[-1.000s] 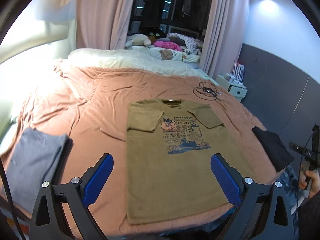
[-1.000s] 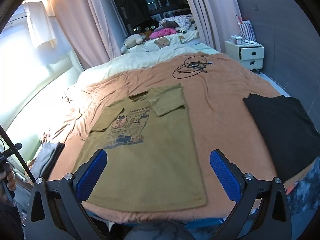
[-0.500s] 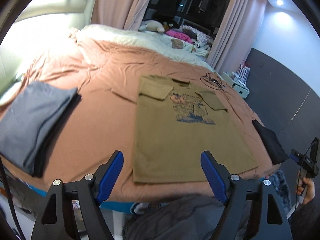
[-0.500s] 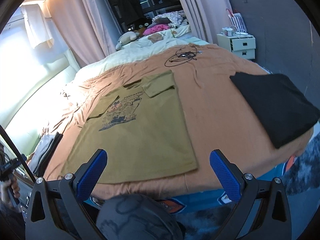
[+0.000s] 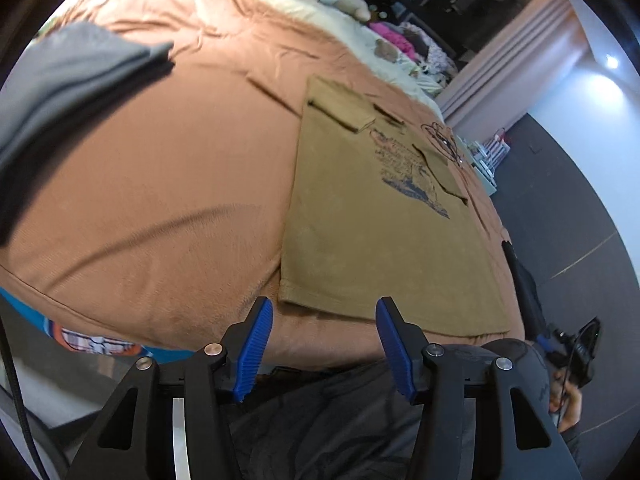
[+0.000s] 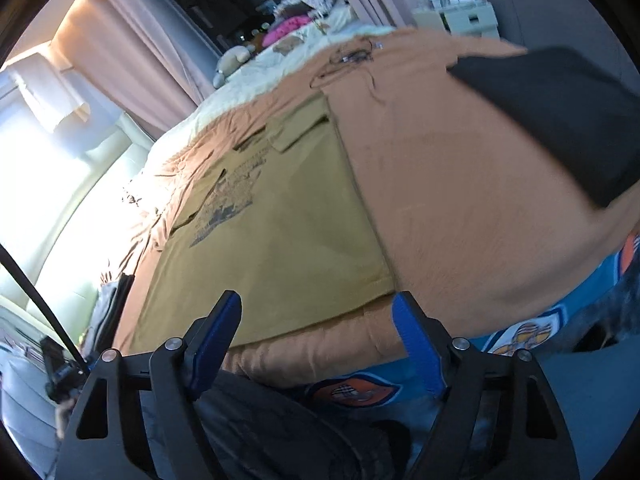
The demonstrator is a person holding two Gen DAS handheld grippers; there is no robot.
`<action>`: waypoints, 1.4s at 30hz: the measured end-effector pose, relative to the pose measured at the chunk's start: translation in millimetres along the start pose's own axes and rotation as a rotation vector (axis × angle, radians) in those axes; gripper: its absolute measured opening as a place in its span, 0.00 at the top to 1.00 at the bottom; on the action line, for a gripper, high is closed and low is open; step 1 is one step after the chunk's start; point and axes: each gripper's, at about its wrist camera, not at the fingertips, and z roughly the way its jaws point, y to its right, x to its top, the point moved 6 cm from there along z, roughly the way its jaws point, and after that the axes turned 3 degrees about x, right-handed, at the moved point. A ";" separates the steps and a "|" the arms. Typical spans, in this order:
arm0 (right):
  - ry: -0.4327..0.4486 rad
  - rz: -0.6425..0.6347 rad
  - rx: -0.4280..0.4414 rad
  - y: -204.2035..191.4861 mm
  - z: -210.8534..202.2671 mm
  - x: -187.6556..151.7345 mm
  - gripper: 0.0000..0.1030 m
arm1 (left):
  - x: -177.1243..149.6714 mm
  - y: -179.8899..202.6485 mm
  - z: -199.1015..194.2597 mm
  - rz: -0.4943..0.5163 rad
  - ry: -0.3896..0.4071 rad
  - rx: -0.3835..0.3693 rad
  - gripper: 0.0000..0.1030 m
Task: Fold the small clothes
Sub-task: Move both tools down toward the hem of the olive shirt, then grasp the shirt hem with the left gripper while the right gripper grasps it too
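Tongs L [image 5: 324, 312] & R [image 6: 316, 312] agape at olive tee [image 5: 384, 236] hem

T-shirt [image 5: 372, 220] flat on bed [image 5: 160, 184]

The left hand-held gripper [image 5: 324, 343], black-framed with ribbed blue finger pads [image 5: 253, 350], points forward with its jaws spread apart and nothing between them. The right hand-held gripper [image 6: 318, 336] matches it, jaws parted wider and likewise empty.
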 end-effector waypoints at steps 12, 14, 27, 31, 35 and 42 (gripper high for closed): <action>-0.080 0.156 0.048 54.1 45.2 19.8 0.30 | -0.7 -22.7 61.1 -0.130 -0.133 -0.040 0.46; -0.089 0.173 0.065 57.4 48.6 22.4 0.30 | 1.8 -24.7 63.4 -0.152 -0.134 -0.060 0.46; -0.078 0.319 0.233 83.8 55.6 3.4 0.33 | -6.7 -28.0 63.3 -0.299 -0.143 -0.246 0.46; -0.067 0.357 0.289 91.1 57.3 -3.6 0.33 | -8.8 -28.6 61.0 -0.338 -0.126 -0.271 0.46; -0.040 0.365 0.265 94.8 65.6 -1.4 0.39 | -5.2 -22.1 62.6 -0.344 -0.109 -0.258 0.46; -0.007 0.373 0.238 84.1 82.4 6.1 0.44 | 4.1 -4.0 66.6 -0.351 -0.065 -0.287 0.46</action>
